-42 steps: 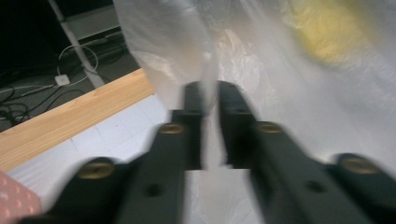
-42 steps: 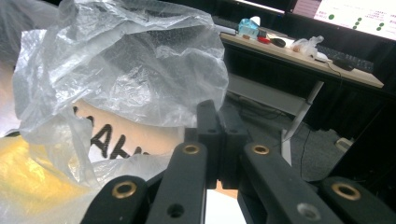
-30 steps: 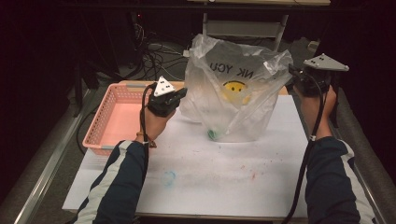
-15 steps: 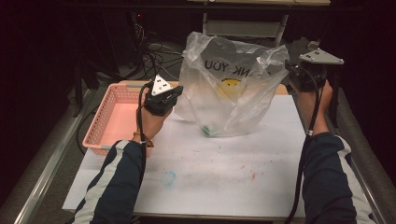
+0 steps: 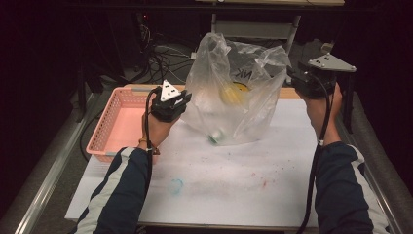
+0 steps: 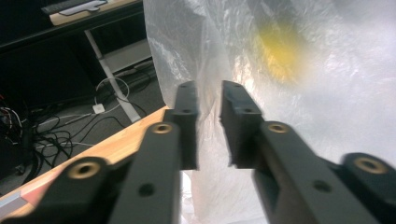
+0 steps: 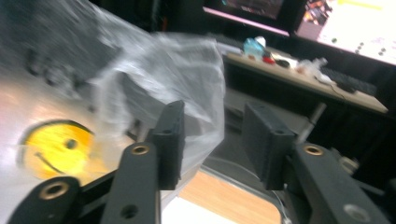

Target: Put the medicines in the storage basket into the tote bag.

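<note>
The plastic bag is pinched by the left hand-held gripper at its left edge. The right hand-held gripper is spread wide around the bag's right edge. It is to be closed fully on the film before the bag is lifted.

A bag is standing at the middle back of the counter. A basket is sitting on the counter's left edge. The left gripper is touching the bag's left side, between basket and bag; the right gripper is sitting at the bag's upper right.

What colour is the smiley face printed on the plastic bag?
Yellow with dark features; the smiley face on the plastic bag shows best in the right gripper view.
</note>
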### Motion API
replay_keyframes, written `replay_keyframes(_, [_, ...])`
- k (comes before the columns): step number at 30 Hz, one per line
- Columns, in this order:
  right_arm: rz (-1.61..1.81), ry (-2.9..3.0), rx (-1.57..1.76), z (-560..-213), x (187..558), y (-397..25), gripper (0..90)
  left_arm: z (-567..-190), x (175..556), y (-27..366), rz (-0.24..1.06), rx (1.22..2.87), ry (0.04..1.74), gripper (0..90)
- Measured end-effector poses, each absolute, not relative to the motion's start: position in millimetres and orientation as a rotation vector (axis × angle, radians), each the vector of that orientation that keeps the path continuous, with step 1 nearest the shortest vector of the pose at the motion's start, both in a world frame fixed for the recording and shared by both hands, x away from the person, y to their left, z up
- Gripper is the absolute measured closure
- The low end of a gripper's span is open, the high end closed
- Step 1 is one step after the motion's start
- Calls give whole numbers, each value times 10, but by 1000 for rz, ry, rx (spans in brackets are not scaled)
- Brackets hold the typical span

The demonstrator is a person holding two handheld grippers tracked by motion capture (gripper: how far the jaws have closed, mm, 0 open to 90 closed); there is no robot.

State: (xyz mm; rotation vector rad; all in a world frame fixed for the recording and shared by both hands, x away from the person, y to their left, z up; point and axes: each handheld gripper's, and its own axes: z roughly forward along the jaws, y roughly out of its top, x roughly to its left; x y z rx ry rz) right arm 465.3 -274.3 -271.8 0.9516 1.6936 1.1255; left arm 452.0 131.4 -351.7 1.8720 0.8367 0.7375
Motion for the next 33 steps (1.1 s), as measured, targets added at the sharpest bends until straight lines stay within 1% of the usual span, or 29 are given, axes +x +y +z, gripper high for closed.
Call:
replay_keyframes(3, [1164, 1701, 916, -2683, 4582, -2730, 524, -3506, 4504, 1323, 744, 1884, 825, 681])
replay_keyframes(4, [1162, 1701, 910, -2679, 4556, -2718, 517, -3505, 4498, 1326, 743, 1891, 819, 642])
replay_keyframes(7, [1182, 1712, 887, -2679, 4494, -2693, 506, -3516, 4459, 1345, 752, 1901, 798, 599])
replay_keyframes(8, [1183, 1714, 880, -2689, 4473, -2682, 505, -3524, 4446, 1351, 752, 1904, 791, 569])
replay_keyframes(10, [1189, 1723, 867, -2714, 4449, -2671, 501, -3540, 4417, 1363, 751, 1916, 767, 537])
replay_keyframes(13, [1199, 1741, 860, -2776, 4415, -2660, 493, -3573, 4339, 1374, 798, 1928, 743, 445])
replay_keyframes(15, [1207, 1752, 857, -2838, 4376, -2651, 483, -3593, 4284, 1392, 807, 1939, 723, 400])
replay_keyframes(16, [1212, 1757, 852, -2861, 4361, -2651, 481, -3602, 4249, 1398, 822, 1936, 716, 359])
replay_keyframes(17, [1220, 1765, 848, -2892, 4340, -2647, 471, -3609, 4212, 1408, 836, 1933, 703, 323])
replay_keyframes(19, [1221, 1782, 838, -2955, 4290, -2625, 451, -3613, 4130, 1429, 852, 1925, 682, 285])
replay_keyframes(20, [1223, 1793, 830, -2985, 4261, -2604, 434, -3616, 4088, 1441, 855, 1920, 669, 252])
replay_keyframes(26, [1236, 1836, 749, -3156, 4059, -2456, 354, -3668, 3855, 1503, 841, 1912, 607, 211])
replay_keyframes(28, [1235, 1858, 731, -3209, 3998, -2403, 305, -3697, 3791, 1530, 829, 1919, 594, 196])
replay_keyframes(33, [1269, 1894, 714, -3361, 3823, -2330, 266, -3773, 3672, 1614, 838, 1931, 578, 187])
